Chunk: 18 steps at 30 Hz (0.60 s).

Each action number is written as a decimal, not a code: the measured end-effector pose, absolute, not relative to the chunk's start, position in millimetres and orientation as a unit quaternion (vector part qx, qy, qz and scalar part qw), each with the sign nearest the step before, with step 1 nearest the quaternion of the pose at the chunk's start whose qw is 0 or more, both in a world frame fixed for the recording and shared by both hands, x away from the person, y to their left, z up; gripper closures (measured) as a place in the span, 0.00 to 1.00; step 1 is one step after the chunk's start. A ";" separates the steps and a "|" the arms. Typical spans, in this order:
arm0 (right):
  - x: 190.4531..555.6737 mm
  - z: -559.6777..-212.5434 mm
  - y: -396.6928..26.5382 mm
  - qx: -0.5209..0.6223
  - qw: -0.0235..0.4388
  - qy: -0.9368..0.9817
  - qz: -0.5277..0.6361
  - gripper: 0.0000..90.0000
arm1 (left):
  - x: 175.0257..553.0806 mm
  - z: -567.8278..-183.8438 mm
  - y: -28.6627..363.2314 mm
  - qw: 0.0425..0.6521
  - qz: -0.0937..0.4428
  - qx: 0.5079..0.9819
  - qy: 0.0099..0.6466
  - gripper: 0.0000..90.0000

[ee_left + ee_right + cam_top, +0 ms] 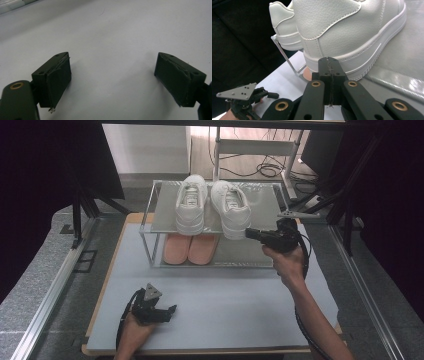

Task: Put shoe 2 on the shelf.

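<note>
Nearest me, my left gripper [167, 310] rests low on the table [215, 310], jaws spread wide with nothing but bare tabletop between them. Farther out, my right gripper [248, 234] is clenched, its two jaws pressed flat together on nothing, the tips just beside the heel of the right-hand white shoe [231, 209]. I count two white shoes: that one and the left shoe [191, 203], side by side on the upper shelf of the rack [260, 200], heels toward me. Beneath them on the lower level lie two pink insoles [190, 248], also side by side. One rack, two shelves, standing at the table's far half.
</note>
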State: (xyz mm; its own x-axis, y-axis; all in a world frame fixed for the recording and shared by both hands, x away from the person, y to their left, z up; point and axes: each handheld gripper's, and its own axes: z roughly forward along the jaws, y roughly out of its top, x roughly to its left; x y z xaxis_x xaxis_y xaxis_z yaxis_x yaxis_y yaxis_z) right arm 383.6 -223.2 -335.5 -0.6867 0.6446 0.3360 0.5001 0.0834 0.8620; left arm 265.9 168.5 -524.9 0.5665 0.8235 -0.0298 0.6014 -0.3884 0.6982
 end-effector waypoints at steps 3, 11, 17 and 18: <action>386.3 -335.0 -217.5 0.389 0.066 0.735 0.551 1.00 | 266.0 -524.8 168.5 0.340 0.163 0.817 0.436 0.15; 394.0 -336.0 -201.5 0.386 0.060 0.735 0.554 1.00 | 266.0 -524.9 168.5 0.340 0.163 0.817 0.436 0.15; 398.8 -336.5 -185.4 0.380 0.054 0.742 0.550 1.00 | 266.0 -524.9 168.3 0.341 0.162 0.817 0.436 0.15; 399.3 -336.7 -183.6 0.379 0.053 0.742 0.551 1.00 | 266.0 -524.9 168.4 0.341 0.162 0.817 0.436 0.15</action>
